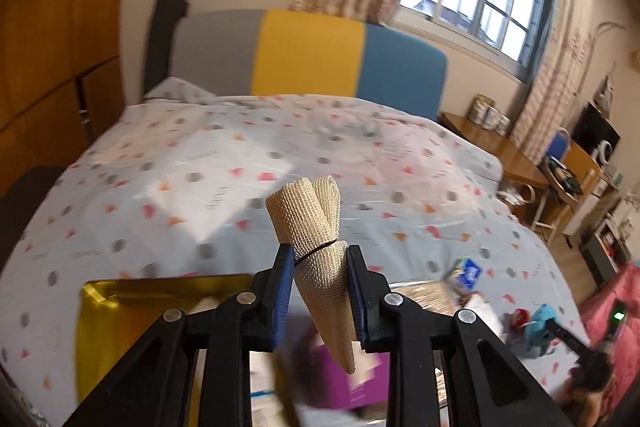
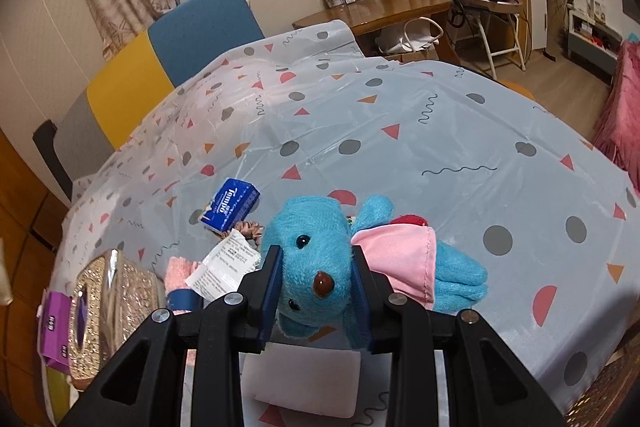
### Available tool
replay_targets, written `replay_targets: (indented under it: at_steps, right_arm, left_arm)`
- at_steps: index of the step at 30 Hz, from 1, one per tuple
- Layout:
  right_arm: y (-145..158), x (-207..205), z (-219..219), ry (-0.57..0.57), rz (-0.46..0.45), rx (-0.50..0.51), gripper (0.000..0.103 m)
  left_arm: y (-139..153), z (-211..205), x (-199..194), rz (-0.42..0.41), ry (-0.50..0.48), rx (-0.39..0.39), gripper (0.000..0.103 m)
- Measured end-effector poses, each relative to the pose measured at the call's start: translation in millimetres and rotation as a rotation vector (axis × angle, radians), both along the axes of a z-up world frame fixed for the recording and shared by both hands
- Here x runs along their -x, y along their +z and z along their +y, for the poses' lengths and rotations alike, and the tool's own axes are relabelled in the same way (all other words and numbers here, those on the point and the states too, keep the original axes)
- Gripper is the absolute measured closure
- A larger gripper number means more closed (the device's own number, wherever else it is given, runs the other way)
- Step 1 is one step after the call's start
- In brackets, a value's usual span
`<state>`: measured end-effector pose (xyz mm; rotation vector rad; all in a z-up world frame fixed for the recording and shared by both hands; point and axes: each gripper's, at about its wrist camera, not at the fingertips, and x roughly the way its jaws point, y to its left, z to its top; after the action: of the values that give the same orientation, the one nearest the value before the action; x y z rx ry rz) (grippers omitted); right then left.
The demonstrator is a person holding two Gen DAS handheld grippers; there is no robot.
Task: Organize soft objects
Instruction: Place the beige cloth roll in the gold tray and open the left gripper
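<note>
My left gripper (image 1: 318, 259) is shut on a rolled cream mesh cloth (image 1: 312, 219) tied with a dark band, held up above the bed (image 1: 200, 163). A gold box (image 1: 120, 311) lies below it at the left, and a purple pack (image 1: 360, 383) shows under the jaws. My right gripper (image 2: 316, 263) is shut on the head of a blue plush toy (image 2: 308, 247) with a pink bib (image 2: 400, 255), which lies on the patterned sheet (image 2: 400, 131). In the left wrist view, the same blue plush (image 1: 540, 323) and the other gripper appear at the far right.
Beside the plush lie a blue tissue pack (image 2: 230, 205), a white sachet (image 2: 226, 267), a pink fluffy item (image 2: 178, 273), a glittery tissue box (image 2: 108, 303) and a purple pack (image 2: 56, 331). A wooden desk (image 2: 380, 11) and a folding chair (image 2: 484, 7) stand beyond the bed.
</note>
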<state>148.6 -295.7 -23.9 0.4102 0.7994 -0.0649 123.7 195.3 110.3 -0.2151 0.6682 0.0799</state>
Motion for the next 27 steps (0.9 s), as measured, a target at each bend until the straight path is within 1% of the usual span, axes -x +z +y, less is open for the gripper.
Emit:
replay_targets:
  at_steps: [2, 5, 8, 11, 13, 16, 19, 23, 25, 27]
  right_arm:
    - [-0.2, -0.1, 1.9, 0.002, 0.003, 0.013, 0.071]
    - [-0.3, -1.5, 4.3, 0.002, 0.011, 0.031, 0.071]
    - [-0.3, -1.4, 6.5, -0.003, 0.017, 0.058, 0.071]
    - [-1.0, -2.3, 9.5, -0.005, 0.028, 0.086, 0.071]
    - [-1.0, -3.1, 11.3, 0.000, 0.030, 0.098, 0.071]
    - [-1.2, -3.8, 14.3, 0.003, 0.034, 0.121, 0.071]
    - [-2.1, -5.7, 17.8, 0.007, 0.044, 0.144, 0.071]
    - [-3.2, -6.9, 20.8, 0.011, 0.054, 0.169, 0.071]
    - [-4.1, -7.7, 22.1, 0.012, 0.061, 0.183, 0.071]
    - [-4.9, -8.3, 23.2, 0.013, 0.066, 0.192, 0.071]
  left_arm:
    - [-11.2, 21.6, 15.8, 0.006, 0.043, -0.019, 0.076]
    - [-34.0, 52.8, 33.8, 0.034, 0.109, 0.003, 0.076]
    - [-60.6, 75.5, 48.4, 0.074, 0.167, 0.017, 0.076]
    - [-83.0, 87.4, 61.4, 0.107, 0.199, 0.013, 0.076]
    - [-98.2, 91.4, 69.7, 0.130, 0.218, 0.004, 0.076]
    - [-113.8, 92.8, 76.3, 0.153, 0.234, -0.020, 0.075]
    - [-128.5, 94.1, 76.4, 0.183, 0.252, -0.049, 0.074]
    - [-139.6, 95.5, 75.8, 0.198, 0.268, -0.057, 0.072]
    - [-141.9, 96.1, 75.8, 0.203, 0.271, -0.048, 0.071]
    - [-142.9, 95.6, 77.4, 0.201, 0.274, -0.042, 0.064]
